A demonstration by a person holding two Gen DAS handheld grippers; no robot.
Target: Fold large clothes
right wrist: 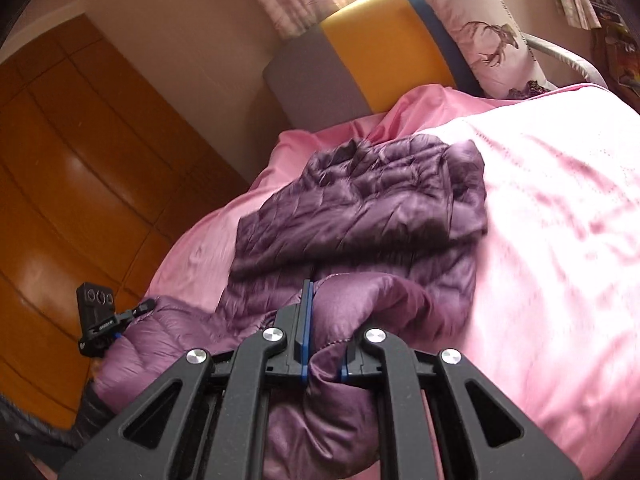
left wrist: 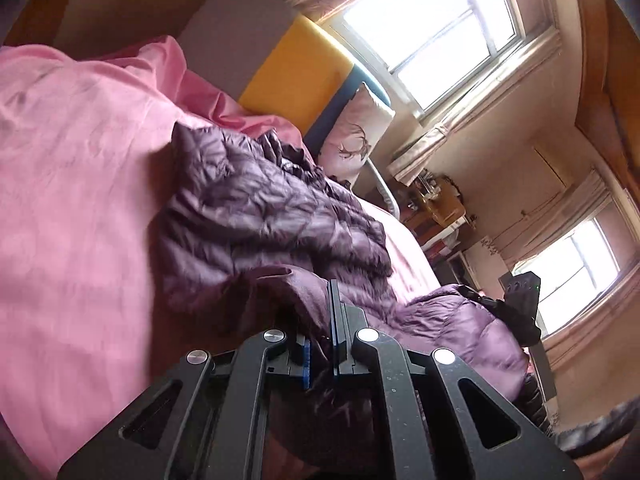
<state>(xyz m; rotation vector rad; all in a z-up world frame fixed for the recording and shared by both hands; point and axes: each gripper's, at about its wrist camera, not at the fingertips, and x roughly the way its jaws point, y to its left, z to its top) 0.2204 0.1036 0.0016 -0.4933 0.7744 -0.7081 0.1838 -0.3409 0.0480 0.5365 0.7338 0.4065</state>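
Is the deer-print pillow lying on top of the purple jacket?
No. The pillow leans against the headboard, apart from the purple jacket, which lies on the pink bedding.

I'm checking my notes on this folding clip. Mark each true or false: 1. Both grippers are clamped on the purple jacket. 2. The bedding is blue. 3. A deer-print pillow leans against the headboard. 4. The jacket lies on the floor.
1. True: the left gripper and the right gripper each pinch the purple jacket.
2. False: the bedding is pink.
3. True: the pillow leans against the headboard.
4. False: it lies on the bed.
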